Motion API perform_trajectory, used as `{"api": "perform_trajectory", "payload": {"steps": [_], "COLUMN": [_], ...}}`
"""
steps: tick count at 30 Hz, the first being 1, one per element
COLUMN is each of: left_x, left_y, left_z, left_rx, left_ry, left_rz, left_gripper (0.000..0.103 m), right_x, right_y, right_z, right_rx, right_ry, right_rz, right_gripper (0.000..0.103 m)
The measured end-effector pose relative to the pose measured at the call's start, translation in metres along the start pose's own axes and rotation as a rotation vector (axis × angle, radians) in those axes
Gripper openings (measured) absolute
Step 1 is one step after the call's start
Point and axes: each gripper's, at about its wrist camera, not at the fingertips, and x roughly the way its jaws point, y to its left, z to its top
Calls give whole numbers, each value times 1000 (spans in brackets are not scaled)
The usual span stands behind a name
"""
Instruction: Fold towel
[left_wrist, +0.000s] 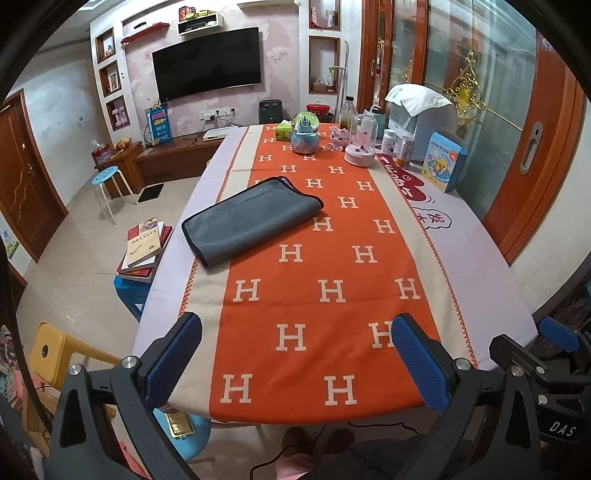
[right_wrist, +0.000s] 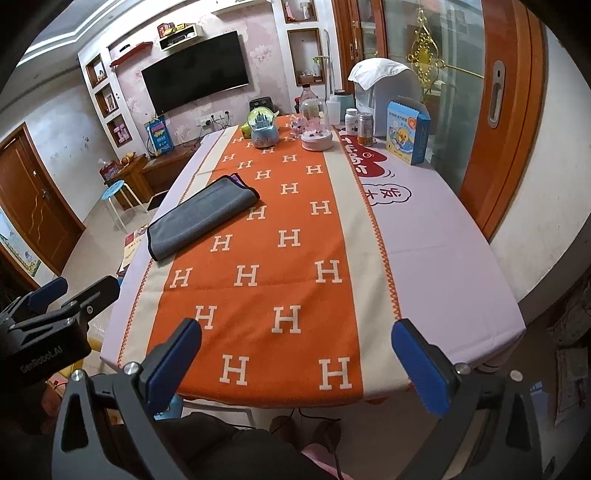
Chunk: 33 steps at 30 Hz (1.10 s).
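Nearest the lens, blue-padded fingers (left_wrist: 173, 354) of the left gripper (left_wrist: 297, 363) spread wide, nothing between them, hanging over the near edge of the table (left_wrist: 491, 295). Same on the right gripper (right_wrist: 295, 363): pads (right_wrist: 424, 369) far apart, empty, above the orange runner (right_wrist: 258, 295) at the near end. Neither touching cloth.

Further out, well apart from both grippers, the grey towel (left_wrist: 251, 219) lying flat on the left side of the runner, partly over its beige border. Already doubled over, judging by the rounded fold at its far right corner and the stacked layers showing there, with a purple edge peeking out. Dark-bound edges roughly lined up.

Looks finished or nearly so; possibly one more fold left, cannot tell from here. Beyond the towel, a snow globe (left_wrist: 304, 134) and bottles (left_wrist: 400, 146) at the far end
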Motion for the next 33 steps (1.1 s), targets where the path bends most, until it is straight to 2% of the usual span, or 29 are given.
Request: {"api": "perform_trajectory", "payload": {"steps": [12, 33], "left_x": [-4, -3], "left_y": [-5, -12], "left_z": [-2, -1], "left_rx": [9, 22], "left_ry": [-10, 6], "left_rz": [-5, -8], "left_gripper": [102, 102], "right_x": [6, 9], "right_y": [-2, -2], "right_z": [-1, 0], "right_rx": [-14, -16], "right_ry": [31, 37], "right_rz": [3, 2], "right_gripper": [103, 103]}}
